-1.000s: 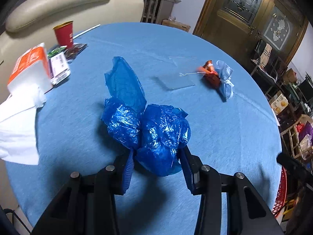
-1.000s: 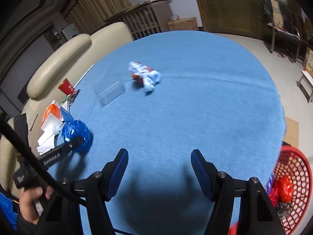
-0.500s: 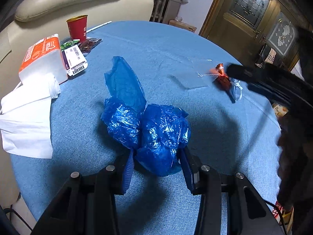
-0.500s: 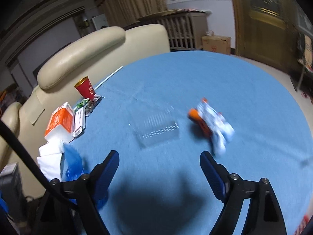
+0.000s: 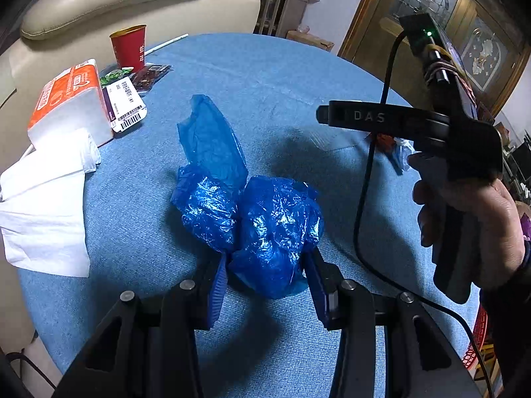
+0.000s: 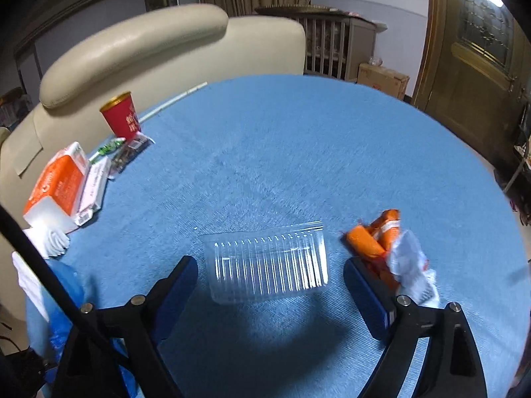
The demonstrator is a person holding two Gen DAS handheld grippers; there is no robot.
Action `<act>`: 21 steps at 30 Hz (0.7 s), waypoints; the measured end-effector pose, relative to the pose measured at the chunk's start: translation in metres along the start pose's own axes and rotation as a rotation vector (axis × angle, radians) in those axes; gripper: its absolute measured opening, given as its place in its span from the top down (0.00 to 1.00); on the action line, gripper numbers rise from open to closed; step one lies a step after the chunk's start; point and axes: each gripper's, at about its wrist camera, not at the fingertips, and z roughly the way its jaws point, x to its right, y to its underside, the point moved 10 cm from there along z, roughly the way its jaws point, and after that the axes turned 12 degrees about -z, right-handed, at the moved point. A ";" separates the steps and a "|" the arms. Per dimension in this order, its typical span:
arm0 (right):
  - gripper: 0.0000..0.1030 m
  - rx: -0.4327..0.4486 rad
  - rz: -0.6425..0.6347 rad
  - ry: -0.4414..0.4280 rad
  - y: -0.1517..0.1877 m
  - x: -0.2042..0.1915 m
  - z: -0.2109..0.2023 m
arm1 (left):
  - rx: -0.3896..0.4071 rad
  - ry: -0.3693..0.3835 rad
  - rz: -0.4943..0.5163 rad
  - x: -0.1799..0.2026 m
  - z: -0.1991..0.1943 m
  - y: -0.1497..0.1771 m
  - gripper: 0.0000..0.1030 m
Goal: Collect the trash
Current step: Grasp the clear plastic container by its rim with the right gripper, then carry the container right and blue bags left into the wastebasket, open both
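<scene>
Your right tongs [image 6: 270, 293] hang spread wide over the clear plastic tray [image 6: 267, 263], which lies flat on the bench [image 6: 298, 152] between the 2 blue pads, touching neither. To do this pick well, I judge you should lower until both pads drop beside the tray's short walls, then close slowly: the thin plastic looks likely to buckle or skid on the cloth if you pinch only the top rim. Keep the right pad [image 6: 366, 298] off the orange wrapper bundle [image 6: 386, 248], which sits just beside it on the outside and could get dragged in.

Your left tongs [image 5: 265, 282] are clenched on the blue plastic bag [image 5: 265, 225], a crumpled wad bulging out ahead of the pads, with a loose flap standing up beyond it. Hold that squeeze steady; the film looks slippery.

Well to the left of both tongs sit the tissue pack [image 6: 54, 185] and the red paper cup [image 6: 121, 119]. A red basket [image 5: 478, 338] shows at the lower right of the left tongs, off the bench edge.
</scene>
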 end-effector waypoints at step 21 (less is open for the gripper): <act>0.27 0.107 0.213 0.011 0.118 0.035 -0.146 | 0.036 -0.052 0.095 0.049 -0.038 0.043 0.55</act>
